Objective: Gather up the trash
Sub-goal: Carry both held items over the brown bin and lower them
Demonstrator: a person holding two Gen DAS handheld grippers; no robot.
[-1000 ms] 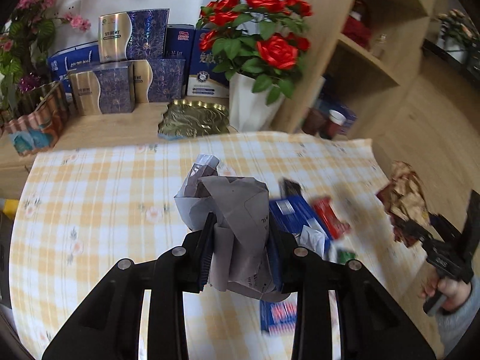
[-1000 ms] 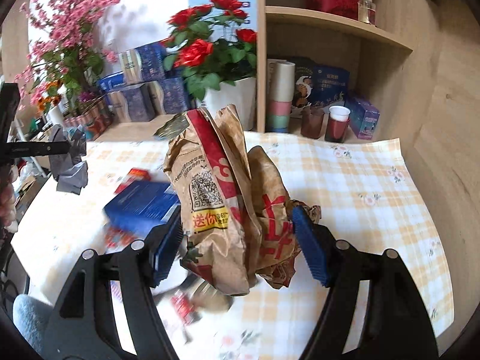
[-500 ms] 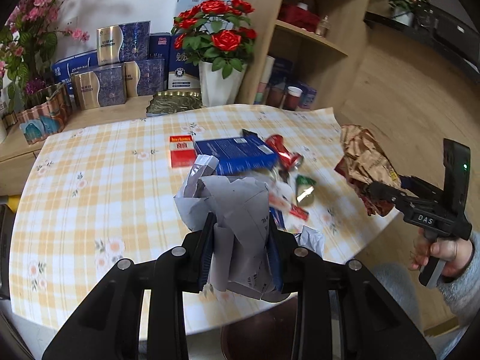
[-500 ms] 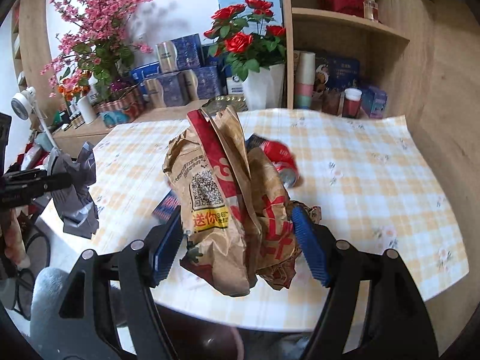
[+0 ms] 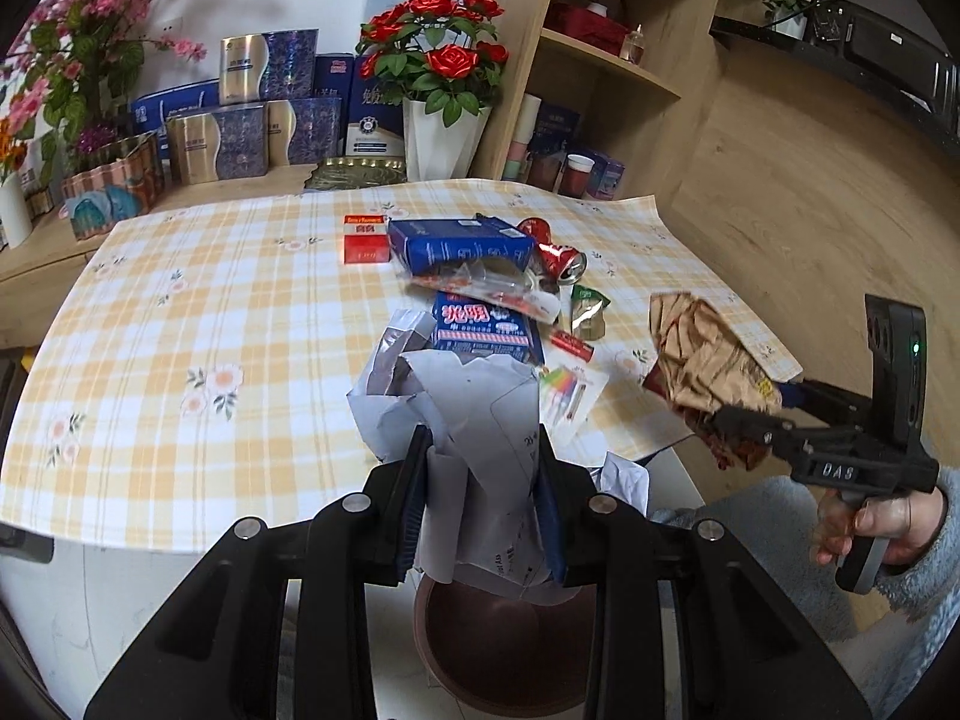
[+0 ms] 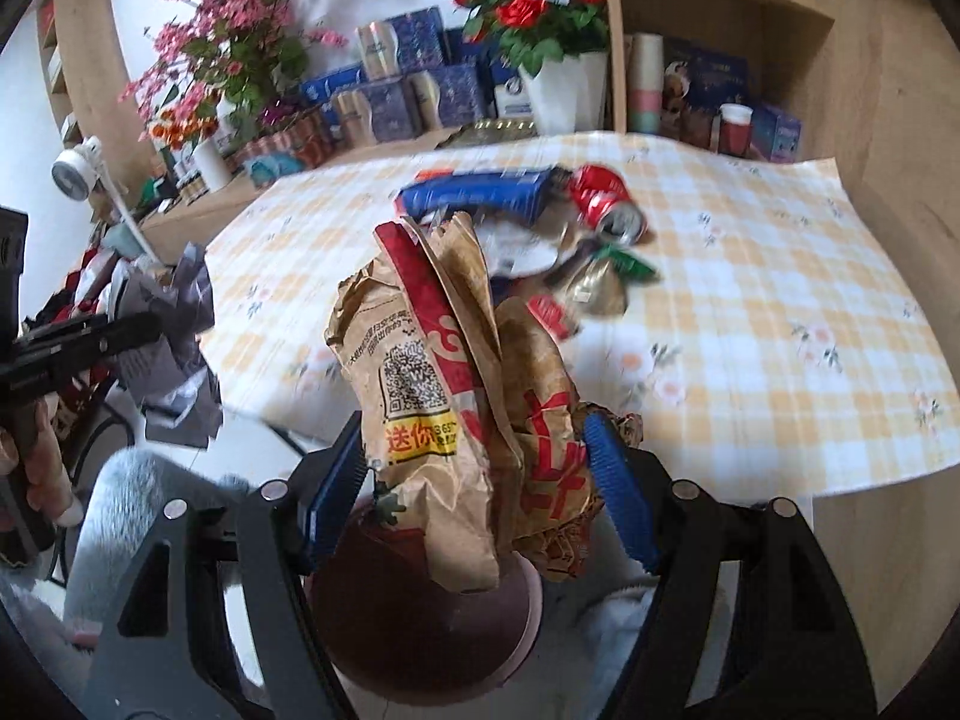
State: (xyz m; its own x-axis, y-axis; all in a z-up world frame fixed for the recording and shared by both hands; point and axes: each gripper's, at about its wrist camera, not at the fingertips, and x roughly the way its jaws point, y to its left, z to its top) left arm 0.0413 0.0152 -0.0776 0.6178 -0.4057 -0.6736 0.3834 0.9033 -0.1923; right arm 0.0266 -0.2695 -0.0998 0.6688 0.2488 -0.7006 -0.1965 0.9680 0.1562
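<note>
Both loads hang over the round dark-red waste bin [image 6: 420,618] on the floor below the table [image 5: 180,312] edge: left gripper [image 5: 480,504] jaws clenched on crumpled grey-white paper [image 5: 474,420], right gripper [image 6: 474,480] jaws on the brown paper bag [image 6: 456,396] (long axis upright, nearer bin centre).

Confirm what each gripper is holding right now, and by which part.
Left gripper: crumpled grey-white paper, pinched at its lower middle. Right gripper: crumpled brown paper bag, pinched across its lower half. Both hang above the bin.
</note>
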